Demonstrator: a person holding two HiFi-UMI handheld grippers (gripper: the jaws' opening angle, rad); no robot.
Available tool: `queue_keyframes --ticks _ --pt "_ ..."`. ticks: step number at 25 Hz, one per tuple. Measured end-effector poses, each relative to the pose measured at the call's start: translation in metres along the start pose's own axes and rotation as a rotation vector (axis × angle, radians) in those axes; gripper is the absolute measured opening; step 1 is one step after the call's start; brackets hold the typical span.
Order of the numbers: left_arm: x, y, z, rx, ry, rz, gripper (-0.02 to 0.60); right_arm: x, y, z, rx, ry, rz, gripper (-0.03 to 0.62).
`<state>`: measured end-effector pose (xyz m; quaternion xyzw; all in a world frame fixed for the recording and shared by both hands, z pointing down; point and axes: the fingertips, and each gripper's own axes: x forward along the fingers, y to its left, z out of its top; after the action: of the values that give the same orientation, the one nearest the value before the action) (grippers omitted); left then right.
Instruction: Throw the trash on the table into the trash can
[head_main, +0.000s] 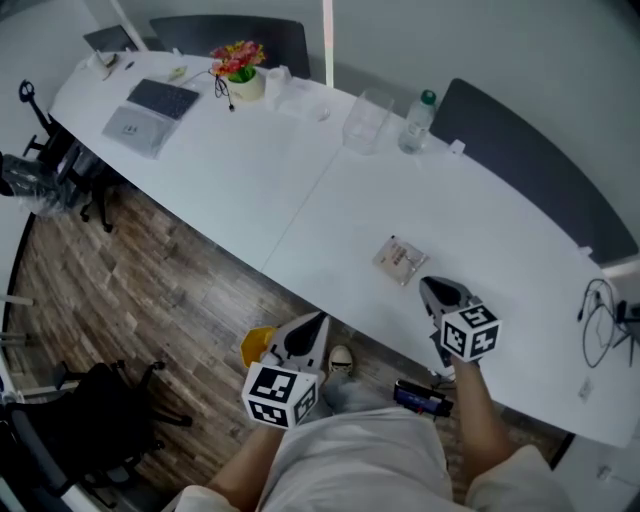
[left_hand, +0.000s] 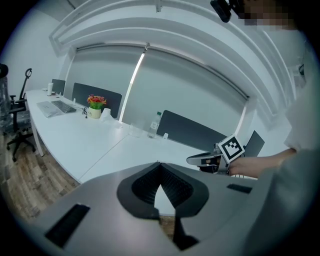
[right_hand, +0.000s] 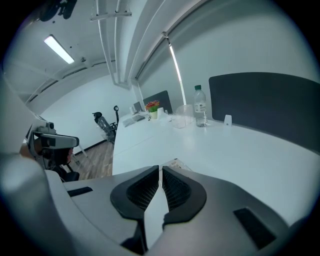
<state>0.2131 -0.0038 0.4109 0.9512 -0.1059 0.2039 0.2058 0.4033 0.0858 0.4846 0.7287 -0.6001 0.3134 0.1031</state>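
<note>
Head view: laptop (head_main: 150, 112) and flower pot (head_main: 240, 75) sit at the far left of the table (head_main: 250, 190). Clear cup (head_main: 368, 122) and bottle (head_main: 418, 120) stand further right, by the far edge. The trash is a wrapper (head_main: 400, 258), flat on the table near the front edge, right of centre.

Left gripper (head_main: 318, 320) is off the table, tips at the front edge over the wood floor, well left of the wrapper. A yellow thing (head_main: 257, 346) is on the floor just beside it; can't tell what it is. Left gripper view: jaws clenched tip to tip, nothing in them.

Right gripper (head_main: 428, 285) is over the table, just right of the wrapper. Right gripper view: jaws closed down to a hairline slit, empty, with the wrapper just past the tips.
</note>
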Motion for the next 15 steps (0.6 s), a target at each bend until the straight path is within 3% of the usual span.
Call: queue_keyframes --ticks 3,7,15 --pt "0.007 0.0 -0.001 0.003 0.006 -0.001 0.0 0.013 -0.013 -0.003 0.002 0.013 -0.012 0.041" --pt "0.013 0.002 -0.007 0.007 0.016 0.002 0.0 0.031 -0.034 -0.01 -0.011 0.055 -0.044 0.117" --pt "0.016 0.007 -0.017 0.008 0.052 0.022 0.0 0.061 -0.066 -0.024 -0.016 0.132 -0.081 0.163"
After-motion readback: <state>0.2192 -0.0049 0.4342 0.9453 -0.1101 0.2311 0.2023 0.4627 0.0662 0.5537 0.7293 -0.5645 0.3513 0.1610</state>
